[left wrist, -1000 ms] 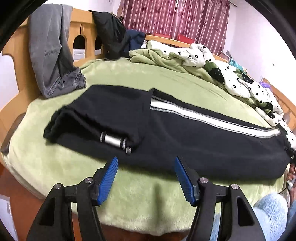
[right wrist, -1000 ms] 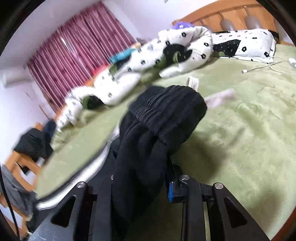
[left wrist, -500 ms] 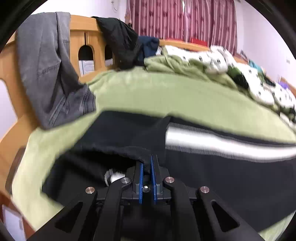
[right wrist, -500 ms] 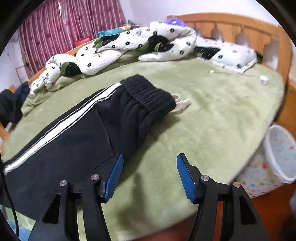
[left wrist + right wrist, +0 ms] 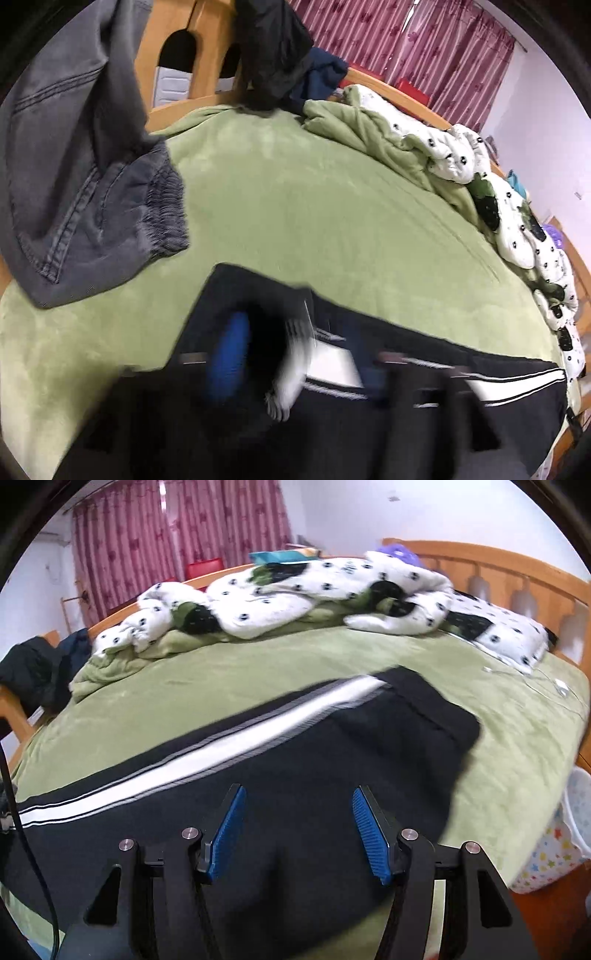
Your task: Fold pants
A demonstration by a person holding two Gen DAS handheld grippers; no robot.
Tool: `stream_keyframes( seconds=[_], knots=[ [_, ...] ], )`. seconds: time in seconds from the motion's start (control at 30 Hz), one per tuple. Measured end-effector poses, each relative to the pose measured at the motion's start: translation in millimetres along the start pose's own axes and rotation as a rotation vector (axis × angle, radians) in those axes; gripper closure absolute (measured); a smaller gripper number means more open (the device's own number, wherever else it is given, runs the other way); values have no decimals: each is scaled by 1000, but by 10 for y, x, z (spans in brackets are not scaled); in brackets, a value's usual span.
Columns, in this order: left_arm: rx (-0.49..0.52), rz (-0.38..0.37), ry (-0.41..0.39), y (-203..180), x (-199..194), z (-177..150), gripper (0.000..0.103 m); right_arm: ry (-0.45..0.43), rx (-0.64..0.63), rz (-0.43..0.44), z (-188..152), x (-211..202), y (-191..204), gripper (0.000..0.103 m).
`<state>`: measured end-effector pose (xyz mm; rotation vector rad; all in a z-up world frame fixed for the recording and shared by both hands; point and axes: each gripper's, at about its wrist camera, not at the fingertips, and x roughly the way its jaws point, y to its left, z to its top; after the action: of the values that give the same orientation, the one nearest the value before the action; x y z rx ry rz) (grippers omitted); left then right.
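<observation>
the black pants (image 5: pixel 295 760) are laid lengthwise along the near edge of the bed (image 5: pixel 517 738), white stripe up. a second ago the waistband was clamped and lifted in the right hand-held gripper (image 5: pixel 297 830); it has since been let go and now lies flat toward the headboard end, with the jaws apart and empty. the left hand-held gripper (image 5: pixel 295 354), pinched shut half a second ago, is blurred with its jaws opening over the cuff end; no grip is seen. a lengthwise fold seems finished; a crosswise fold is likely next.
</observation>
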<state>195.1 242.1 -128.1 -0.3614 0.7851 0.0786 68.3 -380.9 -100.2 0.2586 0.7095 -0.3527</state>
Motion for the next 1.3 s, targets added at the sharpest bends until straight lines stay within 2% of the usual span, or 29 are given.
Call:
stream_keyframes(
  seconds=[0.17, 0.23, 0.27, 0.3, 0.33, 0.37, 0.43, 0.47, 0.53, 0.6, 0.67, 0.83, 0.93, 0.97, 1.0, 1.13, 1.3],
  knots=[
    [44, 31, 4, 20, 156, 80, 38, 10, -83, 54, 94, 227, 457, 44],
    [37, 85, 39, 32, 306, 130, 39, 12, -128, 83, 138, 318, 656, 44],
    [30, 118, 52, 47, 386, 149, 53, 14, -167, 105, 167, 374, 799, 44],
    [29, 120, 54, 63, 435, 159, 71, 16, -202, 120, 190, 422, 917, 44],
    [48, 113, 75, 61, 508, 171, 94, 16, -241, 130, 218, 479, 1048, 44],
    [59, 93, 72, 57, 519, 186, 95, 17, -281, 135, 250, 546, 1191, 44],
    [73, 103, -43, 76, 352, 239, 95, 19, -334, 159, 300, 651, 1406, 44],
    [61, 98, -51, 106, 322, 263, 95, 21, -364, 182, 320, 706, 1517, 44],
    [25, 98, -10, 171, 393, 271, 94, 19, -433, 222, 344, 847, 1755, 43],
    [42, 133, 26, 170, 524, 201, 94, 45, -478, 262, 346, 983, 1923, 42],
    [64, 148, 15, 149, 551, 149, 94, 78, -535, 309, 321, 1154, 2100, 42],
    [74, 148, 12, 152, 528, 152, 93, 204, -698, 360, 128, 1493, 2380, 42],
    [77, 141, 18, 147, 475, 119, 93, 192, -740, 381, 66, 1461, 2394, 55],
    [76, 140, 19, 148, 479, 115, 93, 216, -751, 405, 50, 1451, 2395, 75],
    [77, 143, 19, 143, 477, 106, 93, 235, -762, 416, 34, 1449, 2400, 89],
    [92, 163, 3, 99, 456, 101, 93, 204, -852, 366, -51, 1371, 2471, 99],
    [74, 116, -101, 102, 201, 139, 93, 106, -761, 418, 160, 1186, 2370, 100]
  ],
)
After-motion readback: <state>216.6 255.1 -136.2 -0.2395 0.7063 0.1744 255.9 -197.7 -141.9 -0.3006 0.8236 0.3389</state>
